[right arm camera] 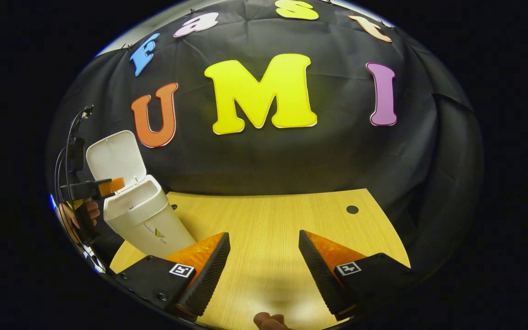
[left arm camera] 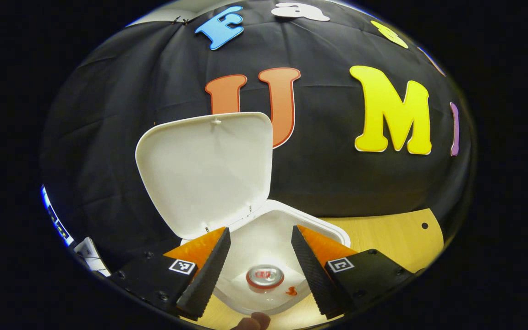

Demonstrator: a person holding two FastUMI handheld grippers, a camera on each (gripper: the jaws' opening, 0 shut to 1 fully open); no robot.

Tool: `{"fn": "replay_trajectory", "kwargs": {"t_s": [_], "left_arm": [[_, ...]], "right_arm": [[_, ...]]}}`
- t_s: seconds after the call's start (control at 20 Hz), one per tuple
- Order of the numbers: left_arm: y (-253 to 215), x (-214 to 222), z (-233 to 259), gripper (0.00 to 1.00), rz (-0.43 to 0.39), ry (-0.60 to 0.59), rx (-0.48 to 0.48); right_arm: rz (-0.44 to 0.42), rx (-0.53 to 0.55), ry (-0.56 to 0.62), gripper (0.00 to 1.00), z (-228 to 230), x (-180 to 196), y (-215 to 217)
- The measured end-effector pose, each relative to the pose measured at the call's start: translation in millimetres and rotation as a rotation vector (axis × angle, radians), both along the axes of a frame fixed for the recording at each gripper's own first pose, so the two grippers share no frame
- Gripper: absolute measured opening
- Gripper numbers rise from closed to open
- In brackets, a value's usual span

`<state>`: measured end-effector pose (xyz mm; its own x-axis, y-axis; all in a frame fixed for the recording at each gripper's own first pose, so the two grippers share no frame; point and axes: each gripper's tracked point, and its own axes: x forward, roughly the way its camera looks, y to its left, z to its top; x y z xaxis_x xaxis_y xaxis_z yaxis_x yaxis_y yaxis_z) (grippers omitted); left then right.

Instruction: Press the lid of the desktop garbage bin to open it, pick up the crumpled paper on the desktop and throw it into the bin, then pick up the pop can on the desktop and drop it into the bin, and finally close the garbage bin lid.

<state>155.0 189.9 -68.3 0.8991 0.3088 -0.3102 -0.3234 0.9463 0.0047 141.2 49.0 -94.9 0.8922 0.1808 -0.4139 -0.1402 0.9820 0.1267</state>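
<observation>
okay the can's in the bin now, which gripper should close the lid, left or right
Left, probably. The left gripper hangs open directly over the bin, beside the raised lid, with the can inside. The right gripper hovers over the table, farther off.

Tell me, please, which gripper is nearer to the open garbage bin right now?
The left. The left gripper hangs open right above the garbage bin, with the pop can inside below it. The right gripper is open over the bare desktop, off to the bin's side.

Left hand-held gripper (left arm camera: 260, 270) black-bodied, screws, square coded tags, ribbed wedge fingers, right hand-held gripper (right arm camera: 264, 270) alike
</observation>
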Motion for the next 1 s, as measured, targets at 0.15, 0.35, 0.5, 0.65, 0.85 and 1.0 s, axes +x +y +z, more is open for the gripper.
{"fn": "replay_trajectory", "kwargs": {"t_s": [0.15, 0.35, 0.5, 0.65, 0.85, 1.0], "left_arm": [[0.7, -0.4, 3.6, 0.89, 0.001, -0.004, 0.013], [-1.9, -3.9, 25.6, 0.88, 0.001, -0.048, 0.074], [-4.3, -3.7, 53.1, 0.89, 0.011, -0.102, 0.113], [-4.9, -3.4, 87.7, 0.90, 0.027, -0.169, 0.126], [9.0, 6.2, 139.5, 0.98, 0.074, -0.244, 0.143], [18.2, 11.0, 165.8, 0.98, 0.106, -0.286, 0.141]], "right_arm": [[0.006, 0.004, 0.009, 0.96, -3.7, 1.8, 5.1], [0.030, 0.016, 0.010, 0.96, -3.9, 1.9, 14.1], [0.043, 0.019, 0.007, 0.94, -2.1, 0.0, 16.3], [0.042, 0.018, 0.008, 0.96, -0.5, -1.9, 8.9], [0.032, 0.034, 0.006, 0.96, 3.6, -2.1, 0.1], [0.030, 0.039, 0.006, 0.96, 5.3, -1.7, -2.9]]}}
